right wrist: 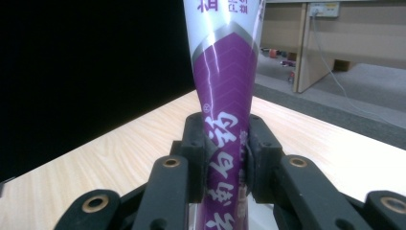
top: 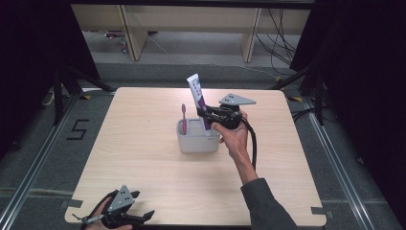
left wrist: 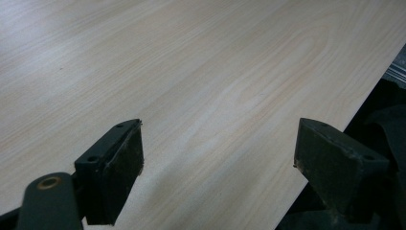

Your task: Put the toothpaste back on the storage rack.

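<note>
A white and purple toothpaste tube (top: 198, 98) stands upright, its lower end inside the grey holder (top: 197, 142) at the table's middle. My right gripper (top: 209, 114) is shut on the tube; in the right gripper view both pads press the purple part of the tube (right wrist: 224, 96). A pink toothbrush (top: 184, 119) stands in the holder's left compartment. My left gripper (top: 139, 207) rests at the table's front left edge, its jaws open over bare wood (left wrist: 218, 158).
The light wooden table (top: 143, 158) has free room on all sides of the holder. Its front edge lies right beside the left gripper. Wooden furniture legs (top: 131, 33) and cables (top: 277, 28) stand on the floor behind the table.
</note>
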